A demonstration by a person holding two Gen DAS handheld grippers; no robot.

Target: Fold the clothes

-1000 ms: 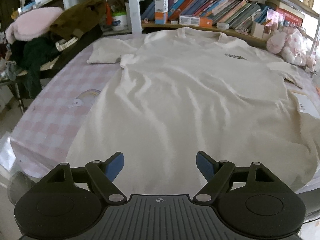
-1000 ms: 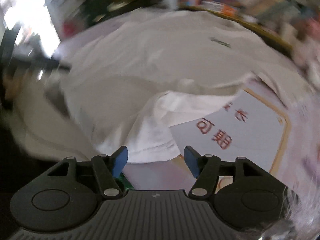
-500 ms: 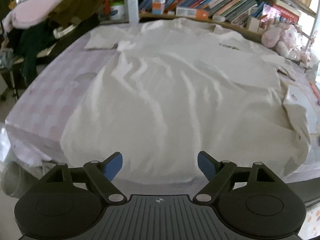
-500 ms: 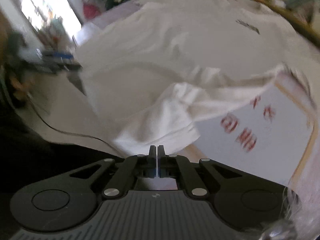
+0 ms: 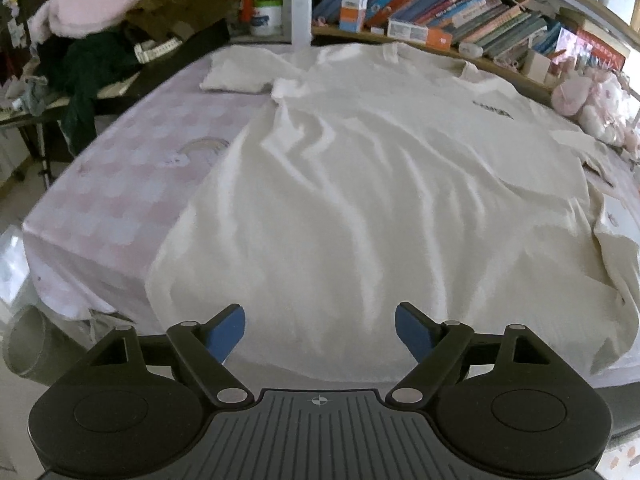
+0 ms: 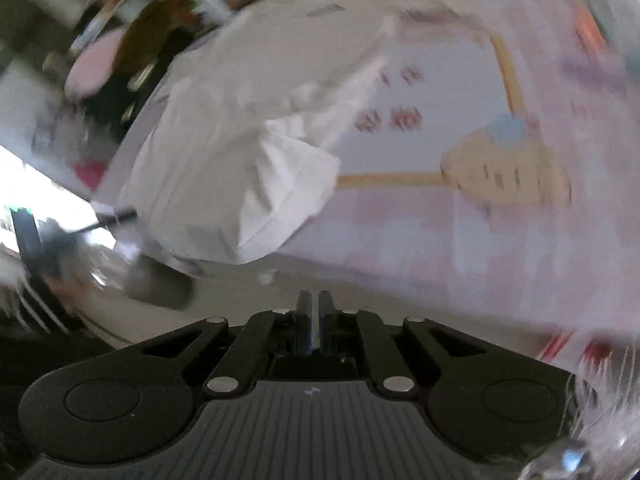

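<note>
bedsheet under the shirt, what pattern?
Pink-and-white checks on the bedsheet, beside the cream T-shirt; clearest in the left wrist view.

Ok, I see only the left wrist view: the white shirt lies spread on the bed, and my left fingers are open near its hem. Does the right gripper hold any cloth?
Observer: No. The right gripper holds nothing. Its fingers are close together and opening, with no cloth between them.
Operator: Where does it point?
Observer: At the edge of the bed, beside the shirt's corner, which lies bunched and doubled over, apart from the fingers.
Operator: What lies next to that corner?
Observer: A printed panel on the bed, with an orange border and red marks. The view is too blurred to read them.
</note>
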